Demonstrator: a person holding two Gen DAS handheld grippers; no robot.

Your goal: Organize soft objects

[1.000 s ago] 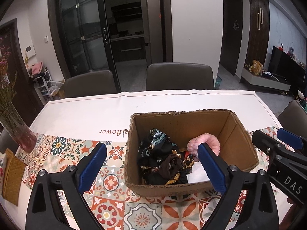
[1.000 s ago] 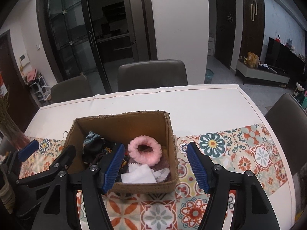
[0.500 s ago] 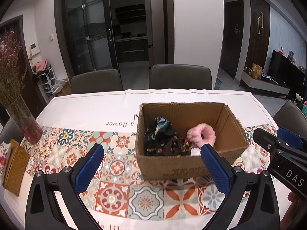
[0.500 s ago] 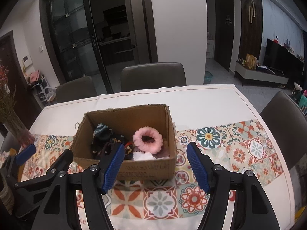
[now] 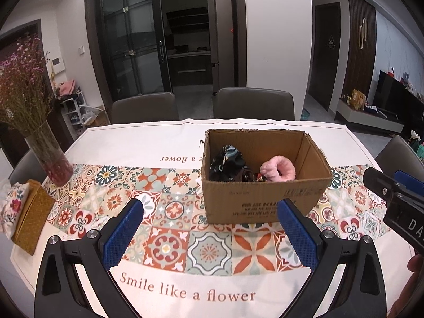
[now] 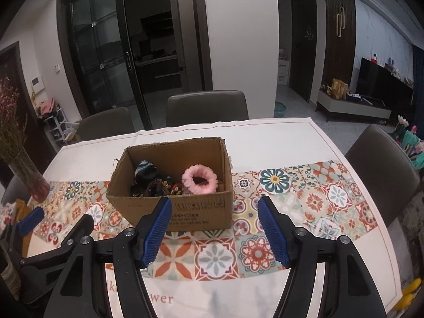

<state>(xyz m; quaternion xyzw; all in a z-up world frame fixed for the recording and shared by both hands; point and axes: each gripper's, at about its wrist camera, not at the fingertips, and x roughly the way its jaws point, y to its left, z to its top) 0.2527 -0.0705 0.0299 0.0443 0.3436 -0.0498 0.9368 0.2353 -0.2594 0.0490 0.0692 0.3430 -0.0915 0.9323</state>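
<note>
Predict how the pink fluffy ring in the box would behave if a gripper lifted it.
The pink fluffy ring looks plush, so it would probably squash and feel light. Being a soft loop among fabrics in the cardboard box, it seems unlikely to roll or break.

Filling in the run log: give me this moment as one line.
left gripper: open, empty | right gripper: open, empty | pink scrunchie, dark scrunchies: inside cardboard box | both grippers short of box

Beyond the jaws, two grey chairs [image 5: 201, 106] stand at the far edge of the table [image 5: 148, 137]. Behind them are dark glass doors [image 5: 127, 53] and a white wall [image 5: 275, 39]. Far right stands a low TV cabinet [image 6: 352, 107].
</note>
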